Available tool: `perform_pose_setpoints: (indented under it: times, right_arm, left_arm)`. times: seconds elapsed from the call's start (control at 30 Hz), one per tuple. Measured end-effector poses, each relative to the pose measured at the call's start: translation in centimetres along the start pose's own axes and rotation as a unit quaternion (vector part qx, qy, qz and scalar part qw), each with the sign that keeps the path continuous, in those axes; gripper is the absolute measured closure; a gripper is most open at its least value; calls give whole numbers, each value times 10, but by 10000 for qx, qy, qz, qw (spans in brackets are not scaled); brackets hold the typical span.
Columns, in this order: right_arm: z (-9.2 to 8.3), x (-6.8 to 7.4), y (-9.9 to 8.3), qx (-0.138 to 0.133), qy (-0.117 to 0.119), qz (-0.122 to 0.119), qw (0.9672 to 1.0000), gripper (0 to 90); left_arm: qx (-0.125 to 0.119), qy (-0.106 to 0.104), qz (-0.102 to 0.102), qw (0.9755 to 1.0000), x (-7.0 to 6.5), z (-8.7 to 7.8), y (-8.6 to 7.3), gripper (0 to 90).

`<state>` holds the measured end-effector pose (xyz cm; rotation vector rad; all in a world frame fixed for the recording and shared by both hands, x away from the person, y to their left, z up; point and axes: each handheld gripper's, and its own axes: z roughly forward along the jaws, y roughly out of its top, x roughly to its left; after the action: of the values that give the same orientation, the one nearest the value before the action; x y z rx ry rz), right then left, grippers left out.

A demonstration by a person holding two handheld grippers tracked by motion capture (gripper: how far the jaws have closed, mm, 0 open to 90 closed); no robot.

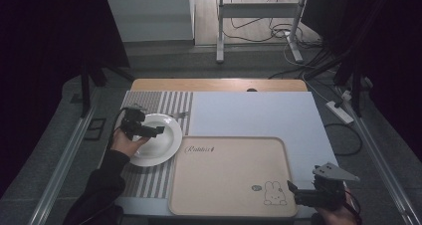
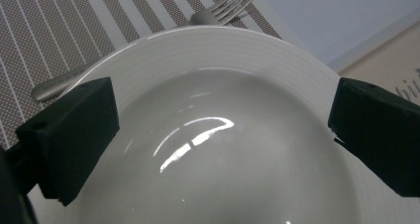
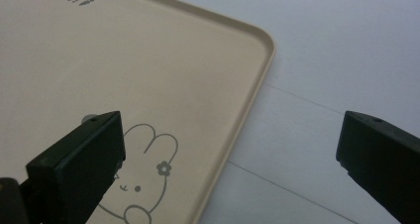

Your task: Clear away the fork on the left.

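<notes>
**Plate under my left jaws**

My left gripper (image 2: 218, 130) hovers over the white plate (image 2: 223, 149), jaws wide apart. The plate sits on a striped placemat (image 1: 149, 182), a fork (image 2: 148, 45) behind its rim. My right gripper (image 3: 228, 164), also spread, straddles the beige tray's (image 3: 148, 75) edge. The high view adds grey floor and cables.

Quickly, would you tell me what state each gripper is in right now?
Left gripper: open, over the white plate.
Right gripper: open, holding nothing.
</notes>
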<state>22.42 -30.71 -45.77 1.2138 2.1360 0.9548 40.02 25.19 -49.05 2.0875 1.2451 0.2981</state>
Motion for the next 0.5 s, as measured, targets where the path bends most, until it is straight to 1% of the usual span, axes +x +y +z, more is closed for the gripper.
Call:
perform_pose_setpoints:
  times: [0.13,0.17,0.2,0.23,0.27,0.3,0.33,0.37,0.43,0.5]
  right_arm:
    - [0,0,0,0,-1,-2,10000,0]
    - [0,0,0,1,-2,-2,10000,0]
    - [0,0,0,6,-6,-1,10000,0]
    - [0,0,0,6,-6,-1,10000,0]
    - [1,0,0,1,-6,4,10000,0]
    - [1,0,0,1,-6,4,10000,0]
    - [1,0,0,6,-4,5,10000,0]
    - [1,0,0,6,-4,5,10000,0]
    - [1,0,0,10,-4,4,10000,0]
    - [1,0,0,11,1,9,10000,0]
  left_arm:
    - [62,73,55,9999,4,5,8,3]
    - [69,97,45,9999,6,6,10,5]
    - [73,132,8,9999,10,8,14,14]
    - [73,132,8,9999,10,8,14,19]
    - [72,137,-51,9999,16,10,17,31]
    - [72,137,-51,9999,16,10,17,42]
    - [95,105,-102,9998,21,13,20,61]
    - [95,105,-102,9998,21,13,20,72]
    - [126,149,-125,9997,28,16,25,117]
    - [137,141,-167,9997,33,18,28,175]
